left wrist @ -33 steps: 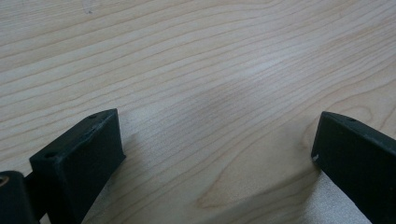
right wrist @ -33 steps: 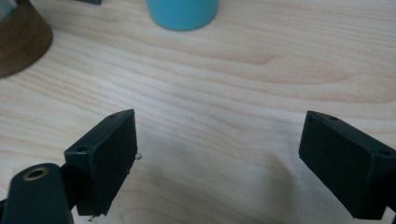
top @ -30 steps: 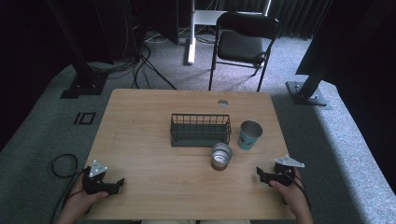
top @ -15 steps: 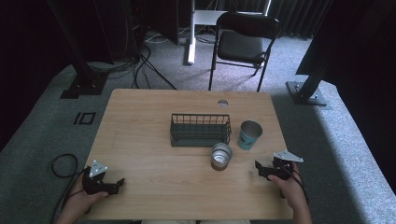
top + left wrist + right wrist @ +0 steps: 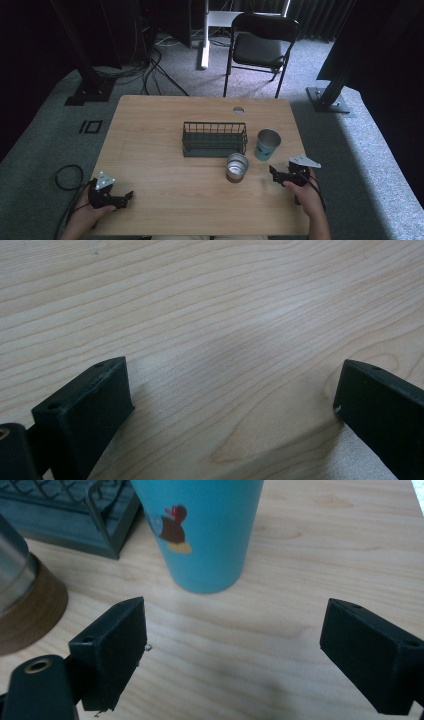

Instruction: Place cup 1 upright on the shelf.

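- The right gripper [image 5: 278, 174] sits near the bench's [image 5: 150, 150] right edge, toward the near side, held in the person's right hand [image 5: 306, 192]. Its jaws stand wide apart with nothing between them.
- In the right gripper view those jaws frame bare wood, and straight ahead stands the teal tumbler [image 5: 200, 530], upright, with a small penguin picture on its wall. It is near the jaws but not touching them.
- From above, the teal tumbler [image 5: 267, 144] stands right of the bench's middle, just beside the right end of the wire basket [image 5: 215, 139].
- The wire basket is dark, oblong and sits about at the middle of the bench.
- A steel cup with a brown base [image 5: 236, 167] stands just in front of the basket's right end, left of the right gripper. In the right gripper view its brown base [image 5: 30, 615] shows at the left edge.
- The left gripper [image 5: 125, 196] rests by the near left corner of the bench in the person's left hand [image 5: 87, 212], well apart from the cups and the basket.
- In the left gripper view its jaws are spread wide over plain wood grain, holding nothing.
- A black folding chair [image 5: 260, 45] stands on the carpet beyond the far edge.
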`<act>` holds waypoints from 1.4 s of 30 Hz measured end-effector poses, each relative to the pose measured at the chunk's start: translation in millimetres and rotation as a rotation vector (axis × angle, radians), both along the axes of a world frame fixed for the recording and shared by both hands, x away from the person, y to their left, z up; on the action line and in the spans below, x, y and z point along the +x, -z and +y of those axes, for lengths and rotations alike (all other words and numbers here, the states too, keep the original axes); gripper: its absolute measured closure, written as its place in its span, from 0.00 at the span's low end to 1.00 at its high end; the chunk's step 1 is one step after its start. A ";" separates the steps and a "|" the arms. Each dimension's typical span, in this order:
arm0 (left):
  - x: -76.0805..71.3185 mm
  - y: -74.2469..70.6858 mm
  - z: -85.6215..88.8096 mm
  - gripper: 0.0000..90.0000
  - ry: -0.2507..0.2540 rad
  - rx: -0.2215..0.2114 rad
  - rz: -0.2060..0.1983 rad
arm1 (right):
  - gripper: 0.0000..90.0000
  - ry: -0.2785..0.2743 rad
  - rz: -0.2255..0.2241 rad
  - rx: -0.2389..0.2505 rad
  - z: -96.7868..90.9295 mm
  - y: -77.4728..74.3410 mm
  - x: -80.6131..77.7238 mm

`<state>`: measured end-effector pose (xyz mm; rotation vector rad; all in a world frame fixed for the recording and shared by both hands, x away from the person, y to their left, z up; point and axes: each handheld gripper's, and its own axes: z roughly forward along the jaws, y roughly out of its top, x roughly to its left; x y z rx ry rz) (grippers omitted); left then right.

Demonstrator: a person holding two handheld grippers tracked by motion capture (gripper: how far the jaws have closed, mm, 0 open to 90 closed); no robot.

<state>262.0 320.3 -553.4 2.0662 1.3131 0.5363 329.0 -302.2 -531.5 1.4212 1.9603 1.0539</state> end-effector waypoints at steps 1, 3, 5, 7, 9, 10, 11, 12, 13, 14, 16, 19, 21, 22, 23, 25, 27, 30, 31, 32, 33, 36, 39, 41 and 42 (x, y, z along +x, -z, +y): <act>0.0 0.0 0.0 0.03 0.000 0.000 0.000 | 0.12 0.004 -0.003 -0.004 0.5 -0.3 1.1; 0.0 0.0 0.0 0.03 0.000 0.000 0.000 | 0.12 0.015 -0.011 -0.022 1.0 -1.1 3.2; 0.0 0.0 0.0 0.03 0.000 0.000 0.000 | 0.12 0.017 -0.019 -0.020 1.7 -2.3 4.7; 0.0 0.0 0.0 0.03 0.000 -0.001 0.000 | 0.12 0.015 -0.024 -0.016 3.0 -3.5 6.0; 0.0 0.1 -0.1 0.03 -0.001 -0.001 -0.001 | 0.12 0.008 -0.029 -0.016 4.1 -4.4 7.1; 0.0 0.1 -0.1 0.03 -0.001 -0.002 -0.001 | 0.12 0.009 -0.032 -0.011 4.6 -4.7 7.5; 0.0 0.0 0.0 0.03 0.000 -0.001 0.000 | 0.12 0.004 -0.036 -0.009 5.0 -5.0 8.0; 0.0 0.0 0.0 0.03 0.000 0.000 0.000 | 0.12 -0.001 -0.042 -0.003 5.9 -5.5 8.3; 0.0 0.0 0.0 0.03 0.000 0.000 0.000 | 0.12 -0.001 -0.042 -0.003 5.9 -5.5 8.3; 0.0 0.0 0.0 0.03 0.000 -0.001 0.000 | 0.12 -0.006 -0.047 0.006 6.5 -6.0 8.8; 0.0 0.0 0.0 0.03 0.000 -0.001 0.000 | 0.12 -0.012 -0.069 0.019 9.0 -8.1 10.7; 0.0 0.0 0.0 0.03 0.000 -0.001 0.000 | 0.12 -0.018 -0.080 0.024 11.2 -9.8 13.0; 0.0 0.0 0.1 0.03 0.000 0.000 0.000 | 0.12 -0.024 -0.086 0.022 13.0 -11.0 14.7; 0.0 0.0 0.0 0.03 0.000 -0.001 0.000 | 0.12 -0.025 -0.089 0.025 13.6 -11.5 15.2; 0.0 0.0 0.0 0.03 0.000 -0.001 0.000 | 0.12 -0.028 -0.093 0.029 14.3 -12.0 15.8; 0.0 0.0 0.0 0.03 0.000 -0.001 0.000 | 0.12 -0.031 -0.106 0.033 15.8 -12.6 17.0; 0.0 0.0 0.1 0.03 0.000 -0.001 0.000 | 0.12 -0.032 -0.116 0.040 17.1 -12.6 18.5; 0.0 0.0 0.0 0.03 0.000 -0.001 0.000 | 0.12 -0.037 -0.124 0.041 19.1 -12.6 21.1; 0.0 0.0 0.0 0.03 0.000 -0.001 0.000 | 0.12 -0.037 -0.122 0.046 19.9 -12.4 22.3; 0.0 0.0 0.0 0.03 0.000 -0.001 0.000 | 0.12 -0.038 -0.125 0.046 20.3 -12.4 23.1; 0.0 0.0 0.1 0.03 0.001 0.000 0.001 | 0.12 -0.037 -0.129 0.049 20.9 -12.4 24.3; 0.0 0.0 0.0 0.03 0.000 -0.001 0.000 | 0.12 -0.037 -0.135 0.059 23.5 -13.3 27.4; 0.0 0.0 0.1 0.03 0.000 -0.001 0.000 | 0.12 -0.046 -0.144 0.078 27.0 -14.4 30.0; 0.0 0.0 0.0 0.03 0.000 -0.001 0.000 | 0.12 -0.047 -0.147 0.074 29.4 -14.9 32.7; 0.0 0.0 0.1 0.03 0.001 0.000 0.000 | 0.12 -0.047 -0.151 0.073 30.3 -15.2 34.2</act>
